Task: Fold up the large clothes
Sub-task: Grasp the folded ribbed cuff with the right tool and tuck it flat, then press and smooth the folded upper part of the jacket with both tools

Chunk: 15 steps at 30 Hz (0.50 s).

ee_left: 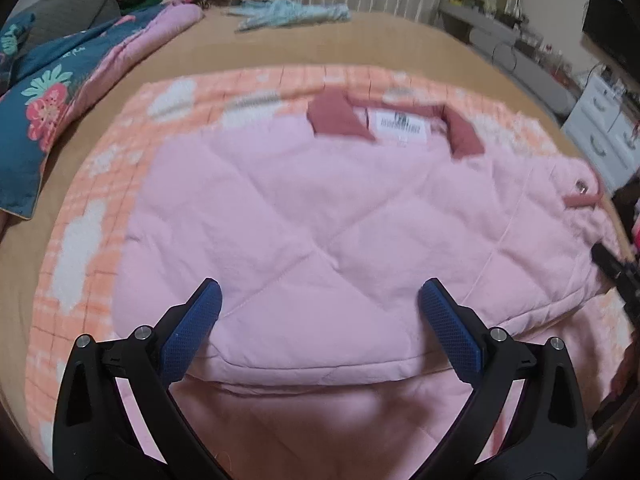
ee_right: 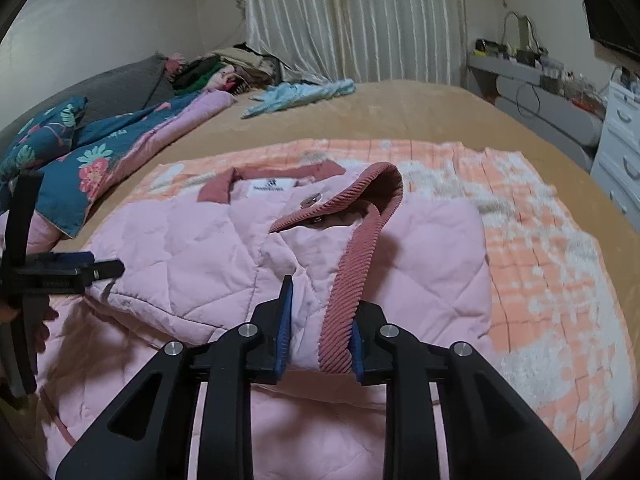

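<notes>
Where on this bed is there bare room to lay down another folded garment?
Bare tan bedspread lies between the orange checked blanket and the light blue cloth. The left side is crowded by the floral quilt; the pink jacket fills the middle.

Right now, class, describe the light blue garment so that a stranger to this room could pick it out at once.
Start at the wide tan bed and look to its far edge, just before the pale striped curtain. The light blue garment lies there crumpled and alone. Unlike the pink quilted jacket spread on the orange checked blanket, it is small, unfolded and pale turquoise.
</notes>
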{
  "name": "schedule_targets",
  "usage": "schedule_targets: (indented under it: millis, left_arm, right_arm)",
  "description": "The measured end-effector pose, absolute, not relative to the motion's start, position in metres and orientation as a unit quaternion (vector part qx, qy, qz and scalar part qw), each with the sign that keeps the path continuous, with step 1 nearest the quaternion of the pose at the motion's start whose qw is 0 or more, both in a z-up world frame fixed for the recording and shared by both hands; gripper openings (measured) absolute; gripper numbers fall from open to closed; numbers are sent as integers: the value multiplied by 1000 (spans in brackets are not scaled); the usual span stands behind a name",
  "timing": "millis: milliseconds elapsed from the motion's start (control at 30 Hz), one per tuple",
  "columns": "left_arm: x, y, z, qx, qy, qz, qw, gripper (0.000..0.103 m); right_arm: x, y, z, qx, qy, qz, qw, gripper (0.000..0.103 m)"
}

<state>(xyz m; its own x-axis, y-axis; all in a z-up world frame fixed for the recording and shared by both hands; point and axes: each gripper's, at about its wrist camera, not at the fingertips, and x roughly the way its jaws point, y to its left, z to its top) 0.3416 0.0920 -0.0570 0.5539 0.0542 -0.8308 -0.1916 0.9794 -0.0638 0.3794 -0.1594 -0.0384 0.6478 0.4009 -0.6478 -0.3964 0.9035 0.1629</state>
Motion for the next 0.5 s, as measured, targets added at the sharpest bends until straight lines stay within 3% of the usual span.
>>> schedule_targets:
  millis: [100, 167, 500]
  left_arm:
    - [342, 93, -69, -76, 478, 72, 872, 94]
    - [341, 97, -76, -85, 481, 71, 870, 95]
    - [341, 101, -93, -89, 476, 72, 872, 95]
  right_arm:
    - [383, -164, -43, 19, 374, 209, 903, 37]
    - [385, -170, -43, 25, 376, 189, 907, 54]
    - [367, -151, -29, -8, 341, 211, 916, 65]
